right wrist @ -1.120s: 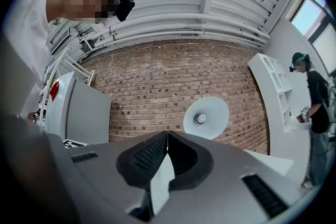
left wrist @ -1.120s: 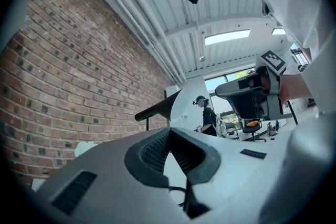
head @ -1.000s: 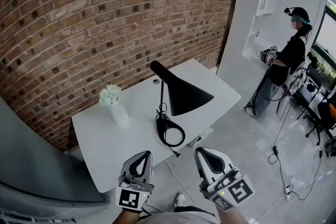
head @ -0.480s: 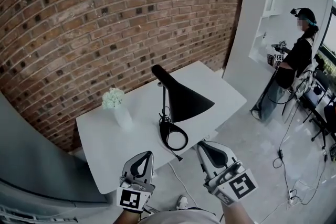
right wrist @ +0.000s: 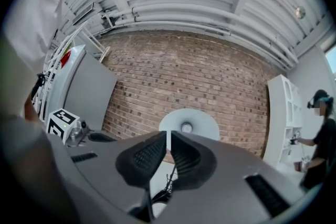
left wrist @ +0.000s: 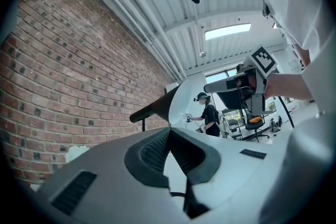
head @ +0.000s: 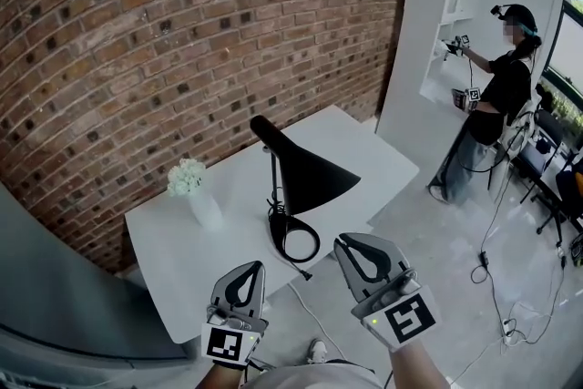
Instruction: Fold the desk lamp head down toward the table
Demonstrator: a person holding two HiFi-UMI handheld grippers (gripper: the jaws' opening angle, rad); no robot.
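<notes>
The black desk lamp [head: 305, 178] stands on the white table [head: 173, 264], its cone shade tilted up and its ring base [head: 293, 237] near the table's front edge. Both grippers hover in front of the table, short of the lamp. My left gripper [head: 248, 271] is shut and empty, and so is my right gripper [head: 351, 241]. In the right gripper view the shade's white open mouth [right wrist: 189, 124] sits just above the closed jaws of that gripper [right wrist: 169, 136]. The left gripper view shows the shade [left wrist: 157, 107] side-on beyond its own closed jaws.
A vase of white flowers [head: 196, 191] stands on the table's left part. A brick wall [head: 182, 41] runs behind the table. A person [head: 496, 105] stands by white shelves [head: 446, 23] at the far right. Cables lie on the floor [head: 483, 278].
My right gripper has risen a little toward the lamp and rolled. The left gripper has stayed put. The person at the back has lifted a hand to the shelf.
</notes>
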